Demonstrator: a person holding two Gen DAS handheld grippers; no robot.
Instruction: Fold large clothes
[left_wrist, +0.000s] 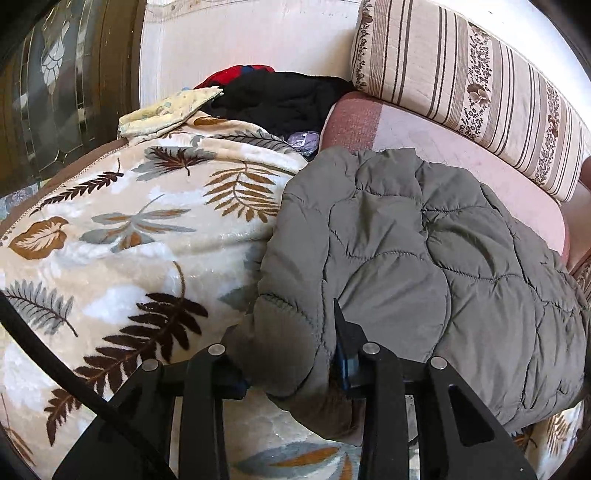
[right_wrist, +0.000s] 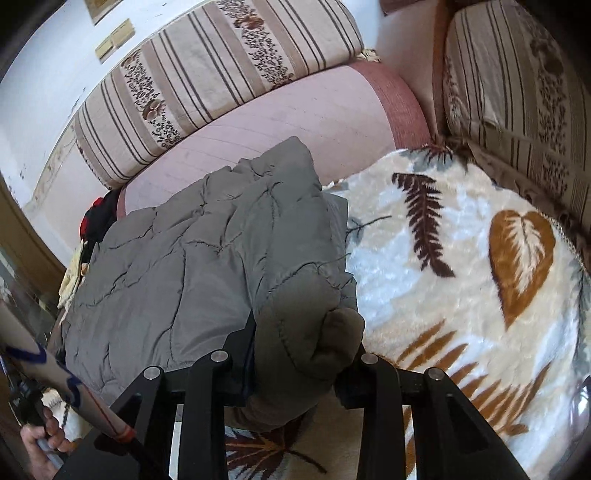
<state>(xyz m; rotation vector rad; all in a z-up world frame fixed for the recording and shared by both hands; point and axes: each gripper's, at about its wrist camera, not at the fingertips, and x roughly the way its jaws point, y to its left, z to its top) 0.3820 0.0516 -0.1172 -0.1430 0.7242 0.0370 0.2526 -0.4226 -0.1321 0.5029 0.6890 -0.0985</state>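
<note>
The grey jacket (left_wrist: 424, 266) is matt quilted cloth, puffy between stitched seams, and it lies on a plush leaf-print blanket (left_wrist: 122, 236) whose fleecy pile has a soft sheen. Behind the jacket, the pink seat cover (right_wrist: 288, 122) is flat ribbed cloth and the striped cushion (left_wrist: 476, 81) is quilted floral fabric. Each black gripper (right_wrist: 299, 354) looks like matt plastic with shiny metal pins.

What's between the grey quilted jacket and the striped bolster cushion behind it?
Only a bare strip of the pink seat cover; nothing lies between the grey quilted jacket and the striped bolster cushion. Both wrist views show it.
</note>
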